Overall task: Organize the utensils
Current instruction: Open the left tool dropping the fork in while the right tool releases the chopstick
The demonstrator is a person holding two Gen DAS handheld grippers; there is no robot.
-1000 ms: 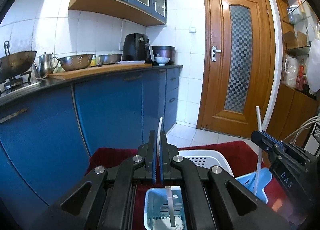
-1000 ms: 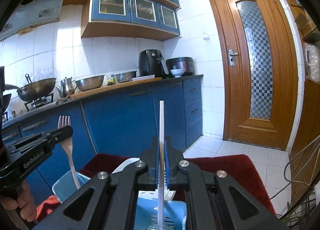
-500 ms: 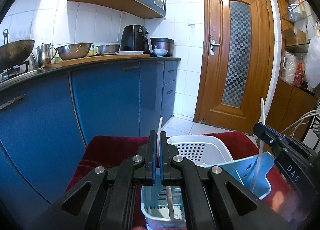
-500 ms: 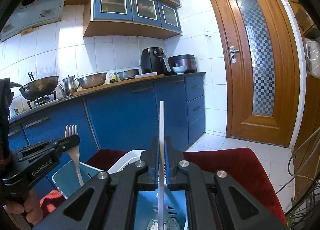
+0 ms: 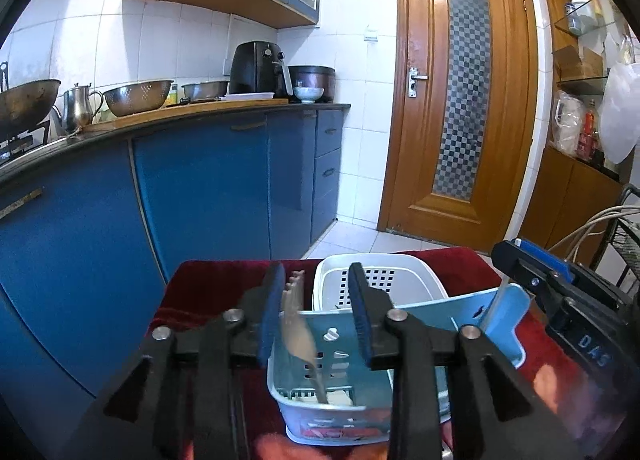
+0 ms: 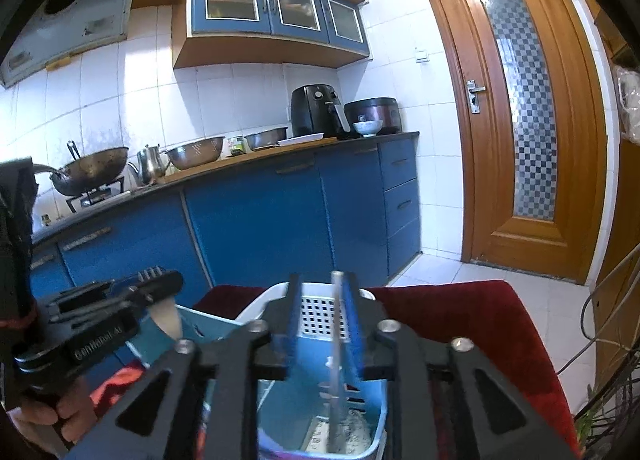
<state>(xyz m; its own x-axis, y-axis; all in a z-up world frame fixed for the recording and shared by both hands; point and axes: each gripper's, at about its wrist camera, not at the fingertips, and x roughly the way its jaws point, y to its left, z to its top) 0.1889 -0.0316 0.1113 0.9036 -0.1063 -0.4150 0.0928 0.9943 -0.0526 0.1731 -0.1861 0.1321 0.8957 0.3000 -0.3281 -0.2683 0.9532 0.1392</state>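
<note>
A red cloth (image 5: 224, 280) is covering the surface under the work, and on it a white perforated basket (image 5: 384, 280) is sitting behind a light blue utensil caddy (image 5: 340, 404); in the right wrist view the same white basket (image 6: 320, 314) is showing between the fingers, with the blue caddy (image 6: 360, 412) just below them.

The left claw (image 5: 316, 304) is standing with its jaws spread wide above the near compartment of the caddy. A plastic fork (image 5: 298, 334), blurred, is leaning tines-up between those jaws, its handle end resting down inside the compartment; it is lying close to the left blue pad, and I cannot tell whether it is touching it. In the right wrist view the same left claw (image 6: 156, 280) is appearing at the left edge, with the fork (image 6: 166, 318) below it.

The right claw (image 6: 320, 312) is also standing with its jaws parted. A thin white stick-like utensil (image 6: 335, 360) is standing upright between them, closer to the right pad, its lower end down in the caddy's other compartment. From the left wrist view, the right claw (image 5: 516, 256) is hanging over the caddy's far side, the white utensil (image 5: 493, 308) dropping from it into the caddy.
</note>
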